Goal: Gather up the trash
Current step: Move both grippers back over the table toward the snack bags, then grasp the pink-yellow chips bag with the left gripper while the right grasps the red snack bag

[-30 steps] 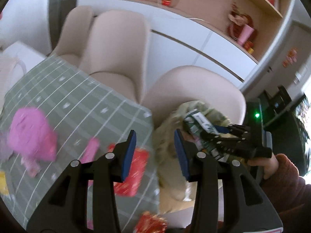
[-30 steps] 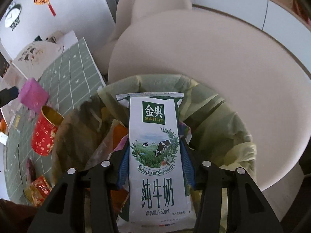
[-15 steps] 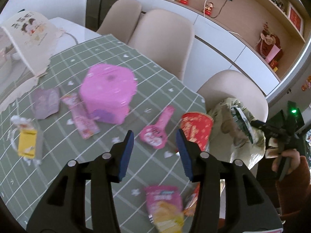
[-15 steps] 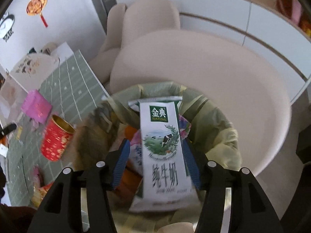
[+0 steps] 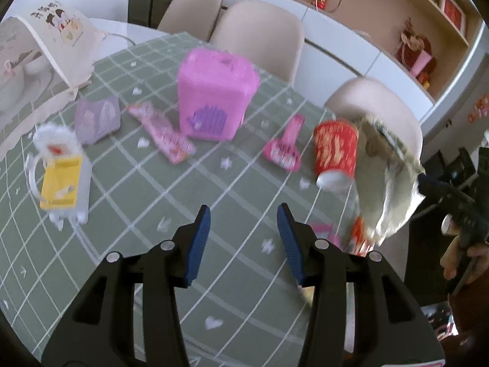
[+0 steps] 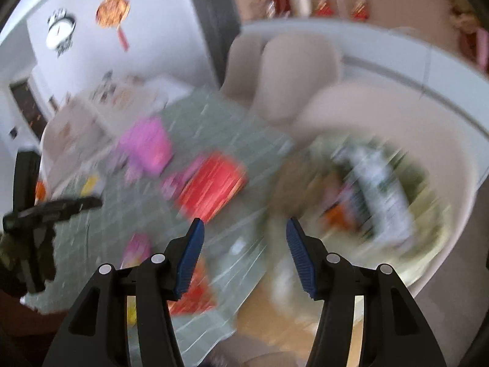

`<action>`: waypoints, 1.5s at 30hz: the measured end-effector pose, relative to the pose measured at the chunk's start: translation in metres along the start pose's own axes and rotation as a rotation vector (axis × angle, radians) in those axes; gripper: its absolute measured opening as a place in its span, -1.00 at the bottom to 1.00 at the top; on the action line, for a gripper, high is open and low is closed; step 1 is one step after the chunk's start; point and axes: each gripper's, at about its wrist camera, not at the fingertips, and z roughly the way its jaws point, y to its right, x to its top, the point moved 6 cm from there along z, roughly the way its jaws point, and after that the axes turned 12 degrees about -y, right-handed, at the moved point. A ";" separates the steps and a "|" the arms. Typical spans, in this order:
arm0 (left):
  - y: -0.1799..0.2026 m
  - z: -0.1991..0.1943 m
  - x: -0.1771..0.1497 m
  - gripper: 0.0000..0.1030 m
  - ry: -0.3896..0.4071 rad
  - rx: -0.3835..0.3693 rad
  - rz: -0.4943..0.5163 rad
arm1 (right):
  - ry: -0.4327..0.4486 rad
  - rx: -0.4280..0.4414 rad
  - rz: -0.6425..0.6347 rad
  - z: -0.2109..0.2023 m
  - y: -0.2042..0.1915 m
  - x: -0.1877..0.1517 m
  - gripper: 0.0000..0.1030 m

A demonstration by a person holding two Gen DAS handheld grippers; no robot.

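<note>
My left gripper (image 5: 243, 225) is open and empty above the green checked tablecloth (image 5: 128, 208). Ahead of it lie a red paper cup (image 5: 335, 150) on its side, a pink wrapper (image 5: 285, 148), a long pink packet (image 5: 163, 136), a yellow packet (image 5: 61, 182) and a purple pouch (image 5: 96, 119). The trash bag (image 5: 388, 177) hangs open past the table's right edge. My right gripper (image 6: 244, 237) is open and empty; its view is blurred. The milk carton (image 6: 379, 189) lies in the trash bag (image 6: 428, 244), to the right of the gripper. The red cup (image 6: 212, 188) shows ahead.
A pink box (image 5: 215, 91) stands mid-table. A white paper bag (image 5: 58, 46) sits at the far left. Beige chairs (image 5: 259, 36) line the far side, one (image 5: 379, 101) behind the trash bag. More wrappers (image 5: 360, 238) lie at the table's right edge.
The right gripper has let go of the milk carton, which now lies in the bag, and has swung left. The left gripper has moved closer over the table.
</note>
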 end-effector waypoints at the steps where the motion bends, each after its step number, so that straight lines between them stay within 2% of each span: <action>1: -0.003 0.002 -0.010 -0.16 -0.009 -0.003 0.002 | -0.013 -0.002 -0.005 0.007 -0.007 -0.006 0.03; 5: -0.015 0.000 -0.043 -0.16 -0.026 -0.006 -0.019 | -0.027 -0.003 0.003 0.032 -0.029 -0.026 0.02; 11: -0.030 -0.011 -0.075 -0.16 -0.029 -0.031 -0.085 | -0.057 -0.011 0.103 0.058 -0.030 -0.045 0.02; 14: -0.030 -0.014 -0.082 -0.16 -0.023 -0.050 -0.097 | -0.074 0.049 0.158 0.067 -0.031 -0.053 0.02; 16: -0.027 -0.014 -0.083 -0.16 -0.022 -0.063 -0.098 | -0.075 0.072 0.160 0.068 -0.034 -0.055 -0.07; 17: -0.023 -0.014 -0.083 -0.16 -0.024 -0.072 -0.095 | -0.073 0.053 0.150 0.065 -0.035 -0.056 -0.34; 19: -0.016 -0.012 -0.083 -0.16 -0.028 -0.083 -0.082 | -0.065 0.026 0.127 0.060 -0.038 -0.054 -0.56; 20: -0.011 -0.011 -0.082 -0.16 -0.032 -0.092 -0.071 | -0.065 0.032 0.124 0.059 -0.039 -0.052 -0.59; 24: 0.009 -0.002 -0.079 -0.16 -0.065 -0.132 -0.048 | -0.076 0.045 0.091 0.049 -0.045 -0.047 -0.66; 30: 0.038 0.009 -0.070 -0.16 -0.084 -0.160 -0.006 | -0.027 0.029 0.041 0.032 -0.045 -0.025 -0.69; 32: 0.042 0.019 -0.067 -0.16 -0.108 -0.125 -0.024 | -0.039 0.023 0.050 0.032 -0.038 -0.020 -0.69; 35: 0.046 0.035 -0.063 -0.16 -0.150 -0.113 -0.069 | -0.036 0.011 0.040 0.025 -0.027 -0.015 -0.69; 37: 0.048 0.043 -0.061 -0.16 -0.156 -0.064 -0.075 | -0.030 0.010 0.039 0.020 -0.020 -0.012 -0.69; 38: 0.046 0.047 -0.060 -0.21 -0.165 -0.043 -0.098 | -0.029 0.016 0.040 0.019 -0.018 -0.011 -0.69; 42: 0.044 0.051 -0.052 -0.32 -0.164 -0.038 -0.143 | -0.017 0.020 0.025 0.014 -0.015 -0.004 -0.69; 44: 0.044 0.055 -0.050 -0.66 -0.185 -0.055 -0.155 | -0.011 0.027 0.024 0.012 -0.015 -0.002 -0.69; 45: 0.045 0.057 -0.049 -0.74 -0.192 -0.071 -0.157 | -0.008 0.029 0.021 0.012 -0.017 -0.001 -0.69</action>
